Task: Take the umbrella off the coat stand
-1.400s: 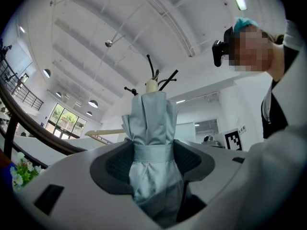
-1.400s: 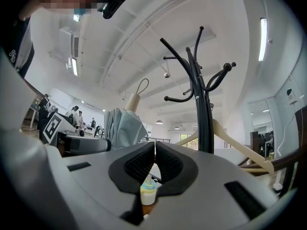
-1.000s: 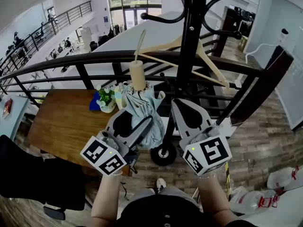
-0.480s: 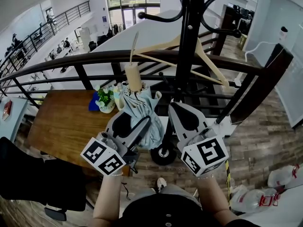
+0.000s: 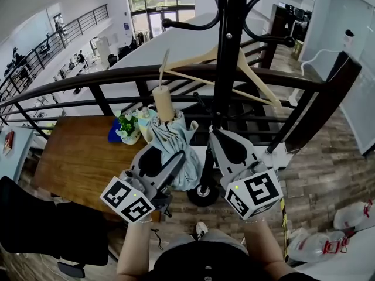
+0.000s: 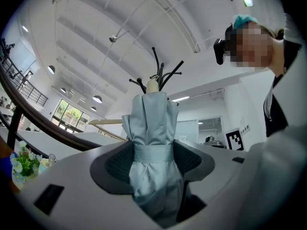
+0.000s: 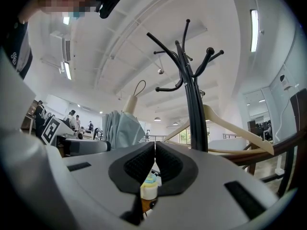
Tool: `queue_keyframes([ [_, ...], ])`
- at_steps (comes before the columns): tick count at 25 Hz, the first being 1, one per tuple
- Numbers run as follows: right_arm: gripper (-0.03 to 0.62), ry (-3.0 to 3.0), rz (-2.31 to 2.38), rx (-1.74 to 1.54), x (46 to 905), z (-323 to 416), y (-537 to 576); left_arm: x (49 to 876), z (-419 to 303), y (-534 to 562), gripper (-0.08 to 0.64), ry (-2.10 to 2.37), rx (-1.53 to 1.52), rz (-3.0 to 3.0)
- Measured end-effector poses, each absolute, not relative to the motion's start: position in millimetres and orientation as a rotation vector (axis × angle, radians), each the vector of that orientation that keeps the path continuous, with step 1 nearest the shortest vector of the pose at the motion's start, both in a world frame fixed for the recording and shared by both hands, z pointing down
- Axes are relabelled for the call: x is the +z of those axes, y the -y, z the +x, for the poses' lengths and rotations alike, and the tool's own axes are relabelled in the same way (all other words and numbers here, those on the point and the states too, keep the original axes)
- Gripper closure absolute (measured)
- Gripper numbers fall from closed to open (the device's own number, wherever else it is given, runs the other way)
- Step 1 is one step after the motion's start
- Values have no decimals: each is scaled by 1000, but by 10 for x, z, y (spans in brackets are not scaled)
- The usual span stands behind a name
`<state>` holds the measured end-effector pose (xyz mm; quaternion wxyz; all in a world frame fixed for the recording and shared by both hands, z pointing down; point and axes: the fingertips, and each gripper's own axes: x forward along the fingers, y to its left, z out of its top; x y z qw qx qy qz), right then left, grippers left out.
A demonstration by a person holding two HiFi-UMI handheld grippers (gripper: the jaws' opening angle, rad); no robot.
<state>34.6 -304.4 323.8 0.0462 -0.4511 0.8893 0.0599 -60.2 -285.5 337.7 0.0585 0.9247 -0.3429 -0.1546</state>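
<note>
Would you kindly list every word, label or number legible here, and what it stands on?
No text is legible.
Marker cubes: black-and-white square patterns, no words.
Blue wall sign: too small to read.
White wall notice, left gripper view: blurred.

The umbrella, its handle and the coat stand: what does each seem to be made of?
The umbrella looks like thin woven fabric, pale blue-grey and matte, probably nylon or polyester: it lies in soft pleats. Its handle is cream and smooth, plastic or pale wood; I cannot tell which. The coat stand is black, glossy, with thin bent hooks: likely painted metal.
</note>
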Motion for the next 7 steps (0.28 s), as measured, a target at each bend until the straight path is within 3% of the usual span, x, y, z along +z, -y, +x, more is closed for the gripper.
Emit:
queue_keyframes([
  [7, 563, -2717, -1381, 172, 3288, 375, 3072, 3443, -565, 2864, 290, 1030, -485, 2775],
])
